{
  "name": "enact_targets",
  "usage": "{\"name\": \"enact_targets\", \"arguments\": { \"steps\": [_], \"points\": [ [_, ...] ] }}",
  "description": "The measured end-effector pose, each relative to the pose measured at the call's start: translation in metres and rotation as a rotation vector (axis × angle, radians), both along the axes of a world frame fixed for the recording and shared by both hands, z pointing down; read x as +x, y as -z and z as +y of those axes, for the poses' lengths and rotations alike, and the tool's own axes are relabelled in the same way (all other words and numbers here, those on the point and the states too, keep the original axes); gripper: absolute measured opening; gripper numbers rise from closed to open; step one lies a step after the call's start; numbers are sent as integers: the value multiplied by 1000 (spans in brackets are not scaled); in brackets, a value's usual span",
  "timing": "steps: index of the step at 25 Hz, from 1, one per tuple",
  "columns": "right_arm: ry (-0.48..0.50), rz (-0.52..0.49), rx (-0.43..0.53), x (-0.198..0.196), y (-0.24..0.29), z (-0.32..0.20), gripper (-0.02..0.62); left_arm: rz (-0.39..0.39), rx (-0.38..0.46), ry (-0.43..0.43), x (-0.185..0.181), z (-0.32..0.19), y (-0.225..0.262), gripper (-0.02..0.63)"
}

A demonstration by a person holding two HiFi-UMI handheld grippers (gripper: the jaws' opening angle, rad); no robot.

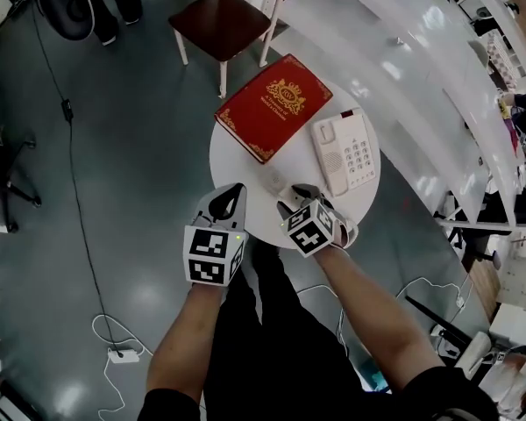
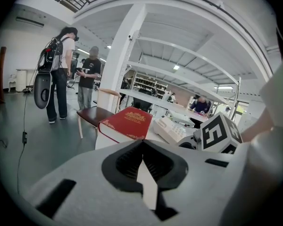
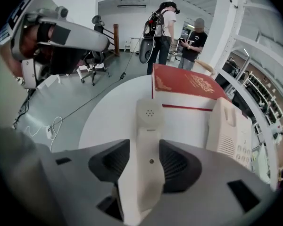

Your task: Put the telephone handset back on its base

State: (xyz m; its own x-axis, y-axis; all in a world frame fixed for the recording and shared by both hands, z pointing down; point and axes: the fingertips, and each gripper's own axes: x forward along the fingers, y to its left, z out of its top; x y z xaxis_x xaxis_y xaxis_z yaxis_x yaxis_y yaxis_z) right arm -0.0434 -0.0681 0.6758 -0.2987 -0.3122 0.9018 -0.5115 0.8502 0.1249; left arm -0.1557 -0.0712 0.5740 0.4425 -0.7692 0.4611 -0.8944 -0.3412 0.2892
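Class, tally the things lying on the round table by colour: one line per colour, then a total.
Red: 1 (book)
White: 2 (base, handset)
Total: 3

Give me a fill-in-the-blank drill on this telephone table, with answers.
1. The book on the table is ___.
2. In the head view, the telephone base sits to the book's ___.
3. Of the left gripper and right gripper, only the ___ one has the handset between its fingers.
4. The left gripper's fingers are shut on ___.
Answers: red; right; right; nothing.
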Motion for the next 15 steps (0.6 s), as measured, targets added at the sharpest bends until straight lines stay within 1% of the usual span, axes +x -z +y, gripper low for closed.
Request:
{"name": "enact_targets", "arguments": {
  "steps": [4,6,8,12,14,15],
  "points": [
    [22,75,43,4,-8,-3,196,5,-15,4,-1,5,-5,9],
    [42,95,50,4,-12,-3,195,11,-26,8,0,7,-8,9],
    [54,93,40,3,-14,-2,169,16,-35,11,0,10,-12,9],
    [81,89,11,2,-13,-1,184,24,-49,13,2,15,-16,9],
    [72,66,-36,2,-12,-1,184,25,-52,11,3,16,-16,9],
    [50,40,-69,2,-11,-1,183,25,-54,9,4,16,-16,9]
  ]
}}
